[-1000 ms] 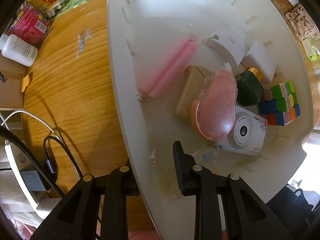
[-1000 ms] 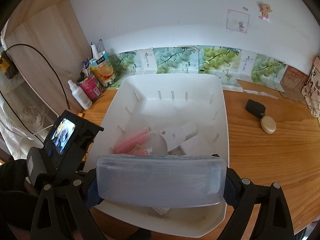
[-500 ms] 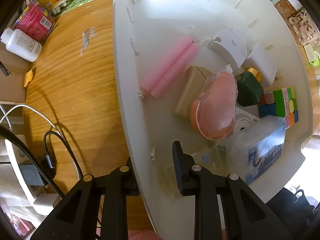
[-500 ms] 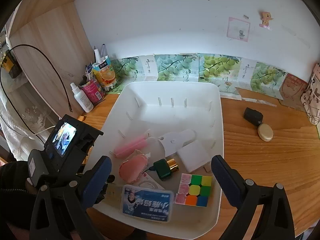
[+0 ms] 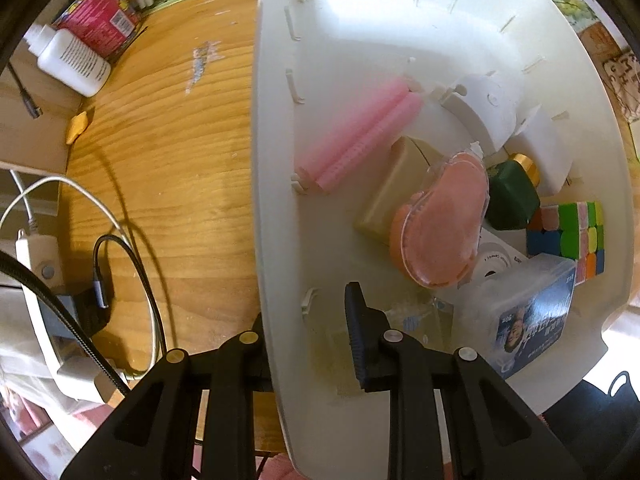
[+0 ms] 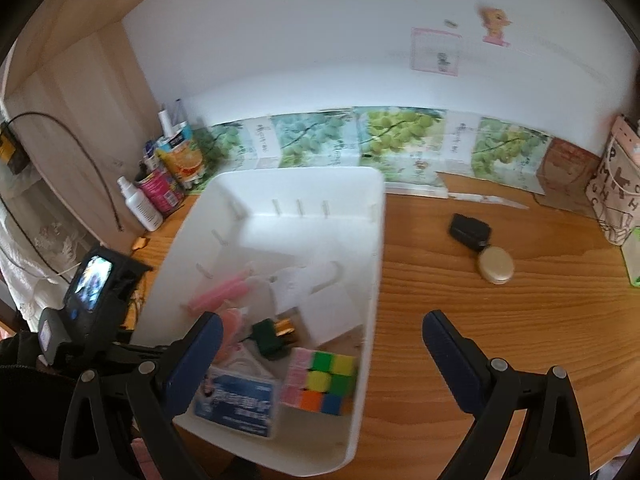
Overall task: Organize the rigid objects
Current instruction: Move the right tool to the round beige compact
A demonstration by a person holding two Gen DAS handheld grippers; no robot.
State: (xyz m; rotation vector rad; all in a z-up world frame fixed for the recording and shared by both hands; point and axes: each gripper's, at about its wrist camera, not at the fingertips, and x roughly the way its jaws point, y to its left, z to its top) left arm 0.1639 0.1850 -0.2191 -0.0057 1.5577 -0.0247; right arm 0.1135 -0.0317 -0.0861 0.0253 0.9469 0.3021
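Observation:
A white basket (image 5: 400, 32) (image 6: 296, 184) stands on the wooden table. My left gripper (image 5: 304, 332) is shut on its left rim. Inside lie a pink comb (image 5: 360, 136), a pink-lidded case (image 5: 440, 224), a green bottle (image 5: 512, 196), a colour cube (image 5: 568, 232) (image 6: 320, 376) and a clear plastic box with a blue label (image 5: 528, 316) (image 6: 236, 400). My right gripper (image 6: 320, 356) is open and empty above the basket's near right edge. A black case (image 6: 470, 230) and a gold oval tin (image 6: 496, 266) lie on the table to the right.
Bottles and cartons (image 6: 160, 188) stand at the back left corner. Cables and a power strip (image 5: 44, 264) lie left of the basket. A patterned bag (image 6: 616, 200) stands at the far right. Bare wood (image 6: 500, 340) spreads right of the basket.
My right gripper opened and let the clear plastic box go into the basket's near corner, then rose and swung right. My left gripper kept its hold on the rim.

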